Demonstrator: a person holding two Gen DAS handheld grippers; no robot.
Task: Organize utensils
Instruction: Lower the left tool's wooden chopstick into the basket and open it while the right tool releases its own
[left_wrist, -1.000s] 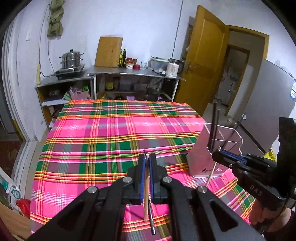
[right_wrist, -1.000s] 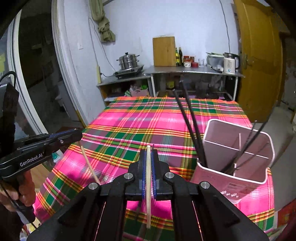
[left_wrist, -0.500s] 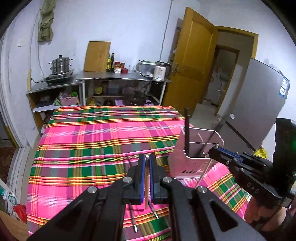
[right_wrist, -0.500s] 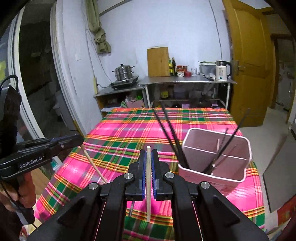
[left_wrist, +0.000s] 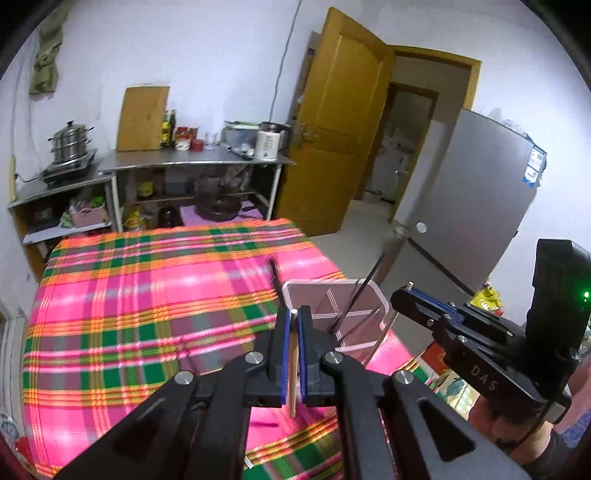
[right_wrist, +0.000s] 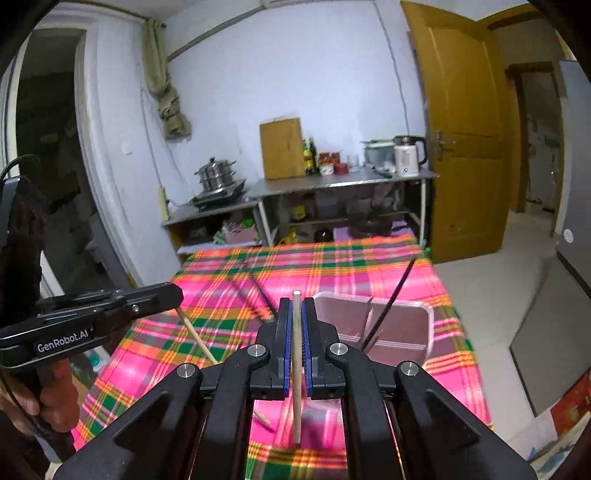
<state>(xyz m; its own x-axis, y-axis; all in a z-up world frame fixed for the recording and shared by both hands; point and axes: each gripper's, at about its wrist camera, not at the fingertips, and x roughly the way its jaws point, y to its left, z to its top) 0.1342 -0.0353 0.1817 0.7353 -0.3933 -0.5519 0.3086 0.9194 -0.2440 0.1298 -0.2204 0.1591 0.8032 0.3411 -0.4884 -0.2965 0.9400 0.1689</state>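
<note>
Each gripper, left (left_wrist: 294, 325) and right (right_wrist: 296, 314), has its jaws clenched on a chopstick (left_wrist: 292, 369); a tilted one could miss the holder (right_wrist: 399, 325) at the worktop's right edge.

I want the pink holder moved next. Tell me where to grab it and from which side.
Grip the pink holder by its upper rim, from above, one finger inside and one outside. It stands upright with its top open, and its body looks too wide for the jaws. Choose a bare stretch of rim, away from the dark chopsticks leaning out. Both grippers are full now.
</note>
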